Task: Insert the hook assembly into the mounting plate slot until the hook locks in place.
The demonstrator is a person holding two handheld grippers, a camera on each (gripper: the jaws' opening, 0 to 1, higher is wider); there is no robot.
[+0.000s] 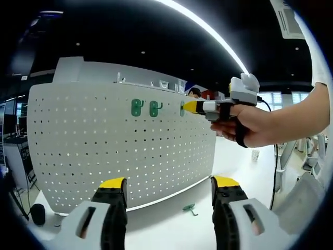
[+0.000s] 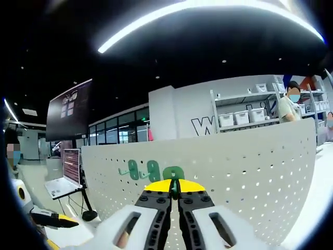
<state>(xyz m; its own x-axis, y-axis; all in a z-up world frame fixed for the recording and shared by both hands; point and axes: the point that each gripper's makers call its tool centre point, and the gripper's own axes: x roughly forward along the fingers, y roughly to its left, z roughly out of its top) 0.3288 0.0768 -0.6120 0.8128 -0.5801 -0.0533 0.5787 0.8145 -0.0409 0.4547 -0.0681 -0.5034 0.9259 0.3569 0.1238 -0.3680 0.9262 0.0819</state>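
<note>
The right hand-held gripper has its jaws closed almost together on a green hook, whose thin edge shows between the yellow tips, and it holds that hook right up against the upper part of the white pegboard. In the left gripper view the same tool comes in from the right, its yellow tip at the board beside two green hooks already hanging in a row near the top edge. The left hand-held gripper hangs low in front of the board with its jaws wide apart and nothing between them. Another green hook lies loose on the white counter at the foot of the board. The main risk, as I judge it, is the held hook meeting the board at a slant, so its prongs miss the holes and it slips or twists in the narrow grip. Pushing hard could also rock the standing board, since nothing steadies it. Letting go before the hook has locked would let it drop to the counter.
</note>
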